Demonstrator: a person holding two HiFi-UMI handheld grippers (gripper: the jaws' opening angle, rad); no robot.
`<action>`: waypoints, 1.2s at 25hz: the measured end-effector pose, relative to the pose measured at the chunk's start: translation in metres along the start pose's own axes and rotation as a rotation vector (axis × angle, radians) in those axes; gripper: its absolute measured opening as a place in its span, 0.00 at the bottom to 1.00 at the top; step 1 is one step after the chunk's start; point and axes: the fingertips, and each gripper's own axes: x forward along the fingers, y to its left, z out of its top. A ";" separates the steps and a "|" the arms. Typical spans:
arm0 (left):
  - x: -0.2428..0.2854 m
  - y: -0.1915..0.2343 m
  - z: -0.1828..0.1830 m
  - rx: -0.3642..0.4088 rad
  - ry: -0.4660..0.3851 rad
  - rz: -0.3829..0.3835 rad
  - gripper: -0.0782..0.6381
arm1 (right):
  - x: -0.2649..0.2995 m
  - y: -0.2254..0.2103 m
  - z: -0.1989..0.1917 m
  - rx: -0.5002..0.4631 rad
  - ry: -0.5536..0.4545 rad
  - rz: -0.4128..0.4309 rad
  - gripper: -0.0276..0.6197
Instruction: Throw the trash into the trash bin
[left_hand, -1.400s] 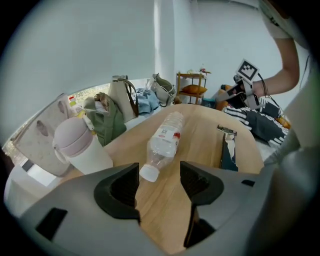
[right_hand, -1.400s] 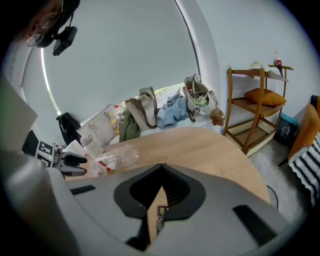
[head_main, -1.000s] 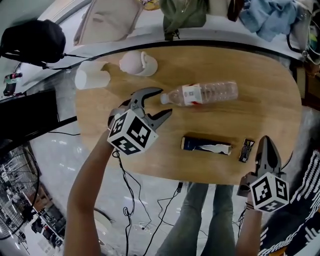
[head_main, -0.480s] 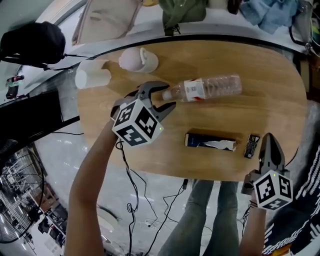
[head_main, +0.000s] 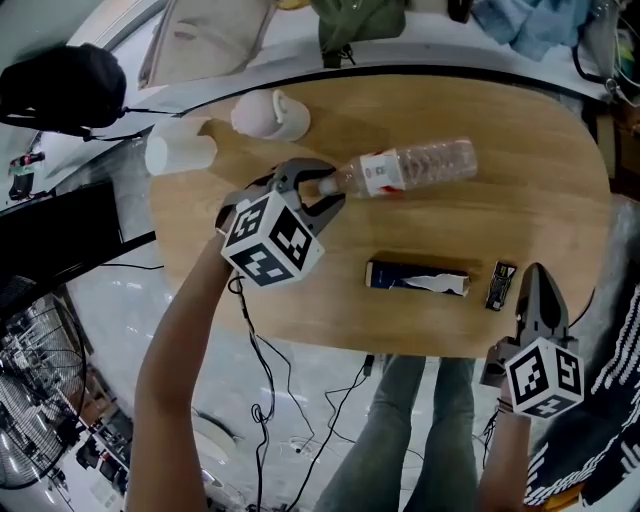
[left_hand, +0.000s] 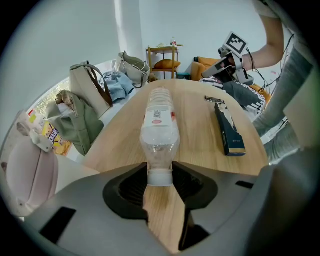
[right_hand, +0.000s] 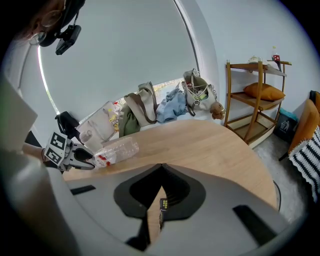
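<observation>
A clear plastic bottle (head_main: 410, 168) with a red-and-white label lies on its side on the round wooden table (head_main: 530, 130). Its white cap points at my left gripper (head_main: 322, 185). In the left gripper view the bottle (left_hand: 160, 125) runs straight away from the left gripper (left_hand: 160, 177). The jaws are closing on the cap, which sits between them with both sides touched. A torn dark blue box (head_main: 415, 277) and a small black wrapper (head_main: 500, 285) lie near the front edge. My right gripper (head_main: 531, 272) hovers shut beside the wrapper, holding nothing. No trash bin shows.
A white cup (head_main: 180, 155) on its side and a pale mug (head_main: 268, 115) sit at the table's far left. Bags and clothes (left_hand: 82, 120) line a ledge behind the table. A wooden shelf (right_hand: 255, 95) stands to the right. Cables hang below the table's near edge (head_main: 300, 345).
My left gripper moved up to the bottle's cap end and its jaws narrowed round the cap. The bottle shifted slightly. The right gripper stayed put.
</observation>
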 end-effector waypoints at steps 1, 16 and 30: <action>0.000 0.000 0.000 -0.002 0.000 0.001 0.34 | 0.000 -0.001 0.000 0.000 -0.001 -0.001 0.05; -0.012 -0.007 0.014 -0.039 -0.075 0.035 0.33 | -0.010 -0.012 -0.001 -0.023 -0.015 -0.022 0.05; -0.040 -0.042 0.051 -0.156 -0.127 0.036 0.33 | -0.049 -0.031 0.020 0.014 -0.069 -0.059 0.05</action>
